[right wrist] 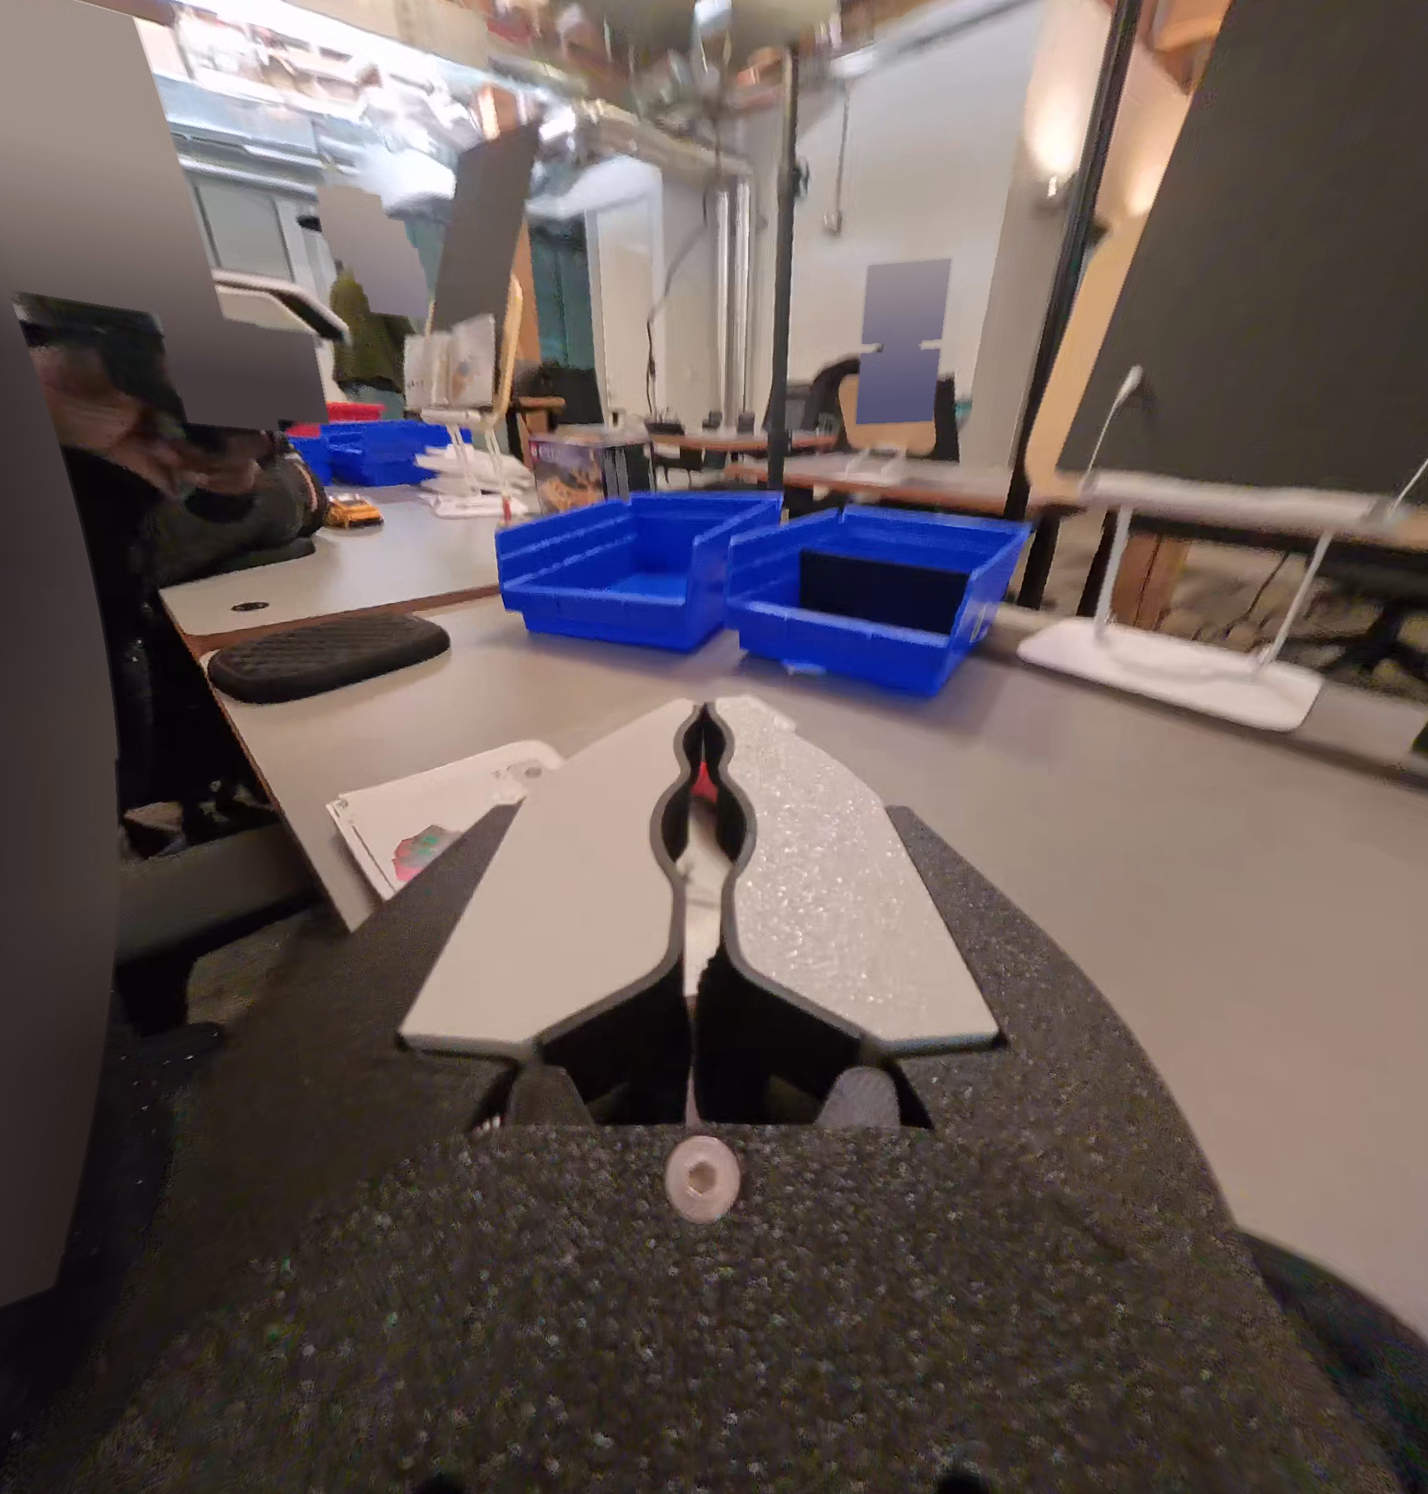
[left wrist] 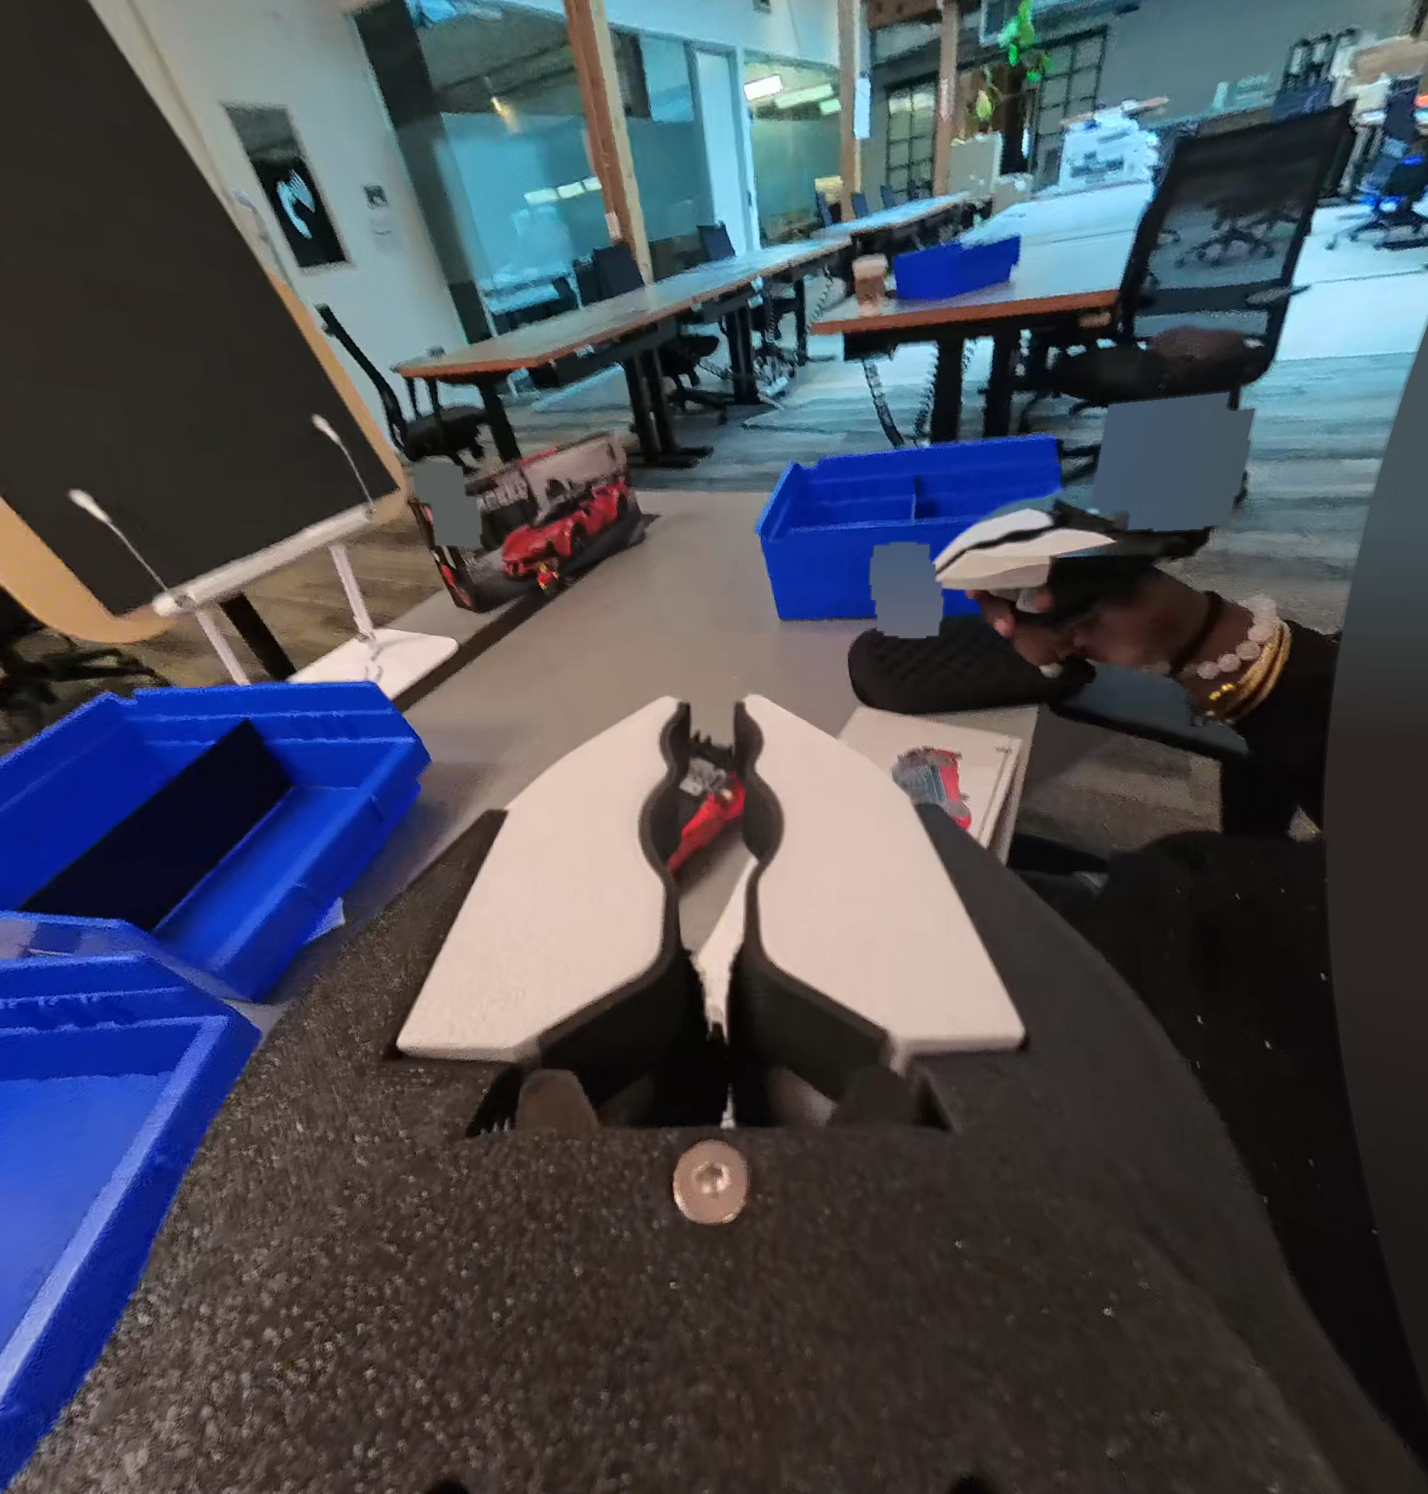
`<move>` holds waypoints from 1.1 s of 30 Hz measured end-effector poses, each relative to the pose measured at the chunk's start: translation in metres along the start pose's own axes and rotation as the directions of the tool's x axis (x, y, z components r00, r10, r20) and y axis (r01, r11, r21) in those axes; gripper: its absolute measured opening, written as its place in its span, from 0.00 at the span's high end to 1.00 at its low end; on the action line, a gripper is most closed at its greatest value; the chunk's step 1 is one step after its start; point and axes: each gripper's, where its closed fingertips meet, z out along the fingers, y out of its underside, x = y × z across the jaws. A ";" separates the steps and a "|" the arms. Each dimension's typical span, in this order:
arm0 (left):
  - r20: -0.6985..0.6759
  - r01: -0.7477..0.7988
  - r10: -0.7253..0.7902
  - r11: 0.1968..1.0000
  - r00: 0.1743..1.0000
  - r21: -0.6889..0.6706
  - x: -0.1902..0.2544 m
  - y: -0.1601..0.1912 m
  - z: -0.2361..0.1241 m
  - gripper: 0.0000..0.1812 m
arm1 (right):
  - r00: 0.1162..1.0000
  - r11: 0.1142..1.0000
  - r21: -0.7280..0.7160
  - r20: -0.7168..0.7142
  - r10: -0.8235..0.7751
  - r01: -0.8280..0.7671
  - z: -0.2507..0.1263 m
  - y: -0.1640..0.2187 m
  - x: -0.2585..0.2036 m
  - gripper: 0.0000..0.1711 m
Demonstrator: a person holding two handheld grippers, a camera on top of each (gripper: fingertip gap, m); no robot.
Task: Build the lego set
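My left gripper (left wrist: 710, 715) is shut on a red and black lego piece (left wrist: 706, 804), which sits in the gap between its white fingers above the grey table (left wrist: 654, 630). My right gripper (right wrist: 704, 715) is shut. A sliver of red (right wrist: 701, 778) shows in its finger gap, and I cannot tell whether it is held or lies below. In the left wrist view, the right gripper (left wrist: 949, 566) is raised at the right in a person's hand (left wrist: 1115, 630). The instruction booklet (left wrist: 957, 776) lies by the table edge and also shows in the right wrist view (right wrist: 443, 808).
Two blue bins (left wrist: 185, 808) (left wrist: 72, 1148) stand close on the left, and another blue bin (left wrist: 904, 517) is at the back. The lego box (left wrist: 553, 517) stands far back. A black wrist pad (left wrist: 961, 671) lies near the right gripper. A tablet on a stand (left wrist: 152, 323) is at the left. Across from one pair of fingers to the other is roughly 25 cm.
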 end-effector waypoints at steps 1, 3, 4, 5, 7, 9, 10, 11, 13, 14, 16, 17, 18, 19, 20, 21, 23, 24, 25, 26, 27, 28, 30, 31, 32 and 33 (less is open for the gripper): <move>-0.017 0.013 -0.014 0.999 1.000 -0.032 -0.001 0.007 0.001 0.94 | 1.000 0.999 -0.048 0.001 0.023 -0.023 0.005 0.012 -0.002 0.99; -0.045 0.037 -0.041 0.994 0.998 -0.103 -0.002 0.022 0.003 0.91 | 1.000 0.978 -0.205 0.018 0.024 -0.020 0.016 0.044 -0.010 0.95; -0.039 0.038 -0.043 0.990 0.998 -0.139 -0.005 0.029 0.005 0.90 | 0.999 0.960 -0.279 0.036 0.017 -0.006 0.020 0.057 -0.015 0.94; -0.007 0.038 -0.040 0.985 0.999 -0.167 -0.011 0.034 0.005 0.89 | 0.997 0.943 -0.332 0.073 0.013 0.012 0.023 0.068 -0.024 0.93; 0.041 0.033 -0.025 0.981 0.999 -0.194 -0.020 0.039 0.006 0.88 | 0.989 0.918 -0.394 0.147 0.020 0.040 0.028 0.081 -0.040 0.92; 0.015 0.028 -0.025 0.979 1.000 -0.203 -0.017 0.043 0.008 0.87 | 0.983 0.897 -0.439 0.183 0.022 0.061 0.033 0.091 -0.049 0.92; 0.006 0.032 -0.031 0.977 0.999 -0.209 -0.017 0.046 0.010 0.84 | 0.978 0.885 -0.459 0.209 0.027 0.074 0.035 0.095 -0.054 0.91; 0.007 0.033 -0.033 0.975 0.999 -0.219 -0.018 0.050 0.012 0.82 | 0.974 0.874 -0.478 0.226 0.030 0.083 0.036 0.098 -0.057 0.91; 0.024 0.030 -0.025 0.969 0.999 -0.247 -0.025 0.060 0.017 0.76 | 0.964 0.860 -0.501 0.261 0.040 0.100 0.039 0.101 -0.063 0.87; 0.029 0.030 -0.023 0.963 0.999 -0.266 -0.029 0.066 0.020 0.73 | 0.962 0.852 -0.513 0.269 0.045 0.104 0.040 0.102 -0.064 0.87; 0.025 0.044 -0.038 0.953 0.999 -0.299 -0.033 0.078 0.027 0.68 | 0.961 0.838 -0.534 0.272 0.045 0.112 0.044 0.102 -0.063 0.86; 0.009 0.052 -0.052 0.949 0.999 -0.311 -0.033 0.082 0.030 0.65 | 0.962 0.834 -0.538 0.269 0.034 0.121 0.046 0.101 -0.061 0.86; -0.018 0.049 -0.058 0.944 0.998 -0.326 -0.031 0.087 0.034 0.68 | 0.964 0.834 -0.536 0.266 0.019 0.132 0.048 0.100 -0.060 0.88; -0.052 0.030 -0.050 0.941 0.997 -0.337 -0.028 0.090 0.036 0.73 | 0.964 0.836 -0.530 0.264 0.006 0.140 0.051 0.099 -0.059 0.94; -0.086 0.004 -0.035 0.940 0.996 -0.340 -0.024 0.092 0.039 0.79 | 0.965 0.841 -0.522 0.261 -0.001 0.142 0.053 0.097 -0.059 0.99; -0.117 -0.017 -0.024 0.942 0.993 -0.335 -0.021 0.093 0.041 0.87 | 0.967 0.848 -0.513 0.253 -0.001 0.135 0.055 0.096 -0.058 1.00; -0.166 -0.017 -0.039 0.947 0.985 -0.321 -0.014 0.092 0.043 0.99 | 0.971 0.854 -0.509 0.239 0.022 0.106 0.059 0.096 -0.056 1.00; -0.179 -0.004 -0.057 0.947 0.982 -0.320 -0.013 0.091 0.044 1.00 | 0.970 0.852 -0.514 0.240 0.038 0.094 0.059 0.097 -0.055 1.00; -0.187 0.007 -0.072 0.945 0.980 -0.326 -0.012 0.092 0.045 1.00 | 0.970 0.852 -0.517 0.240 0.046 0.087 0.058 0.097 -0.055 1.00; -0.186 0.015 -0.082 0.941 0.979 -0.339 -0.012 0.095 0.044 1.00 | 0.969 0.851 -0.519 0.241 0.050 0.085 0.058 0.097 -0.054 0.98; -0.177 0.021 -0.089 0.935 0.980 -0.354 -0.014 0.098 0.043 1.00 | 0.968 0.849 -0.522 0.245 0.052 0.086 0.056 0.098 -0.054 0.96; -0.159 0.029 -0.094 0.929 0.983 -0.369 -0.017 0.101 0.043 0.97 | 0.967 0.843 -0.530 0.250 0.054 0.090 0.054 0.099 -0.054 0.95; -0.120 0.053 -0.108 0.920 0.987 -0.388 -0.022 0.105 0.042 0.88 | 0.967 0.836 -0.541 0.249 0.052 0.094 0.049 0.101 -0.052 0.93; -0.111 0.065 -0.117 0.919 0.987 -0.390 -0.024 0.105 0.042 0.85 | 0.965 0.835 -0.543 0.255 0.059 0.092 0.046 0.100 -0.052 0.91; -0.114 0.074 -0.128 0.919 0.985 -0.388 -0.023 0.105 0.042 0.79 | 0.961 0.833 -0.547 0.266 0.078 0.084 0.044 0.100 -0.054 0.86; -0.123 0.081 -0.139 0.918 0.983 -0.388 -0.021 0.105 0.043 0.69 | 0.959 0.825 -0.561 0.268 0.097 0.073 0.042 0.101 -0.054 0.77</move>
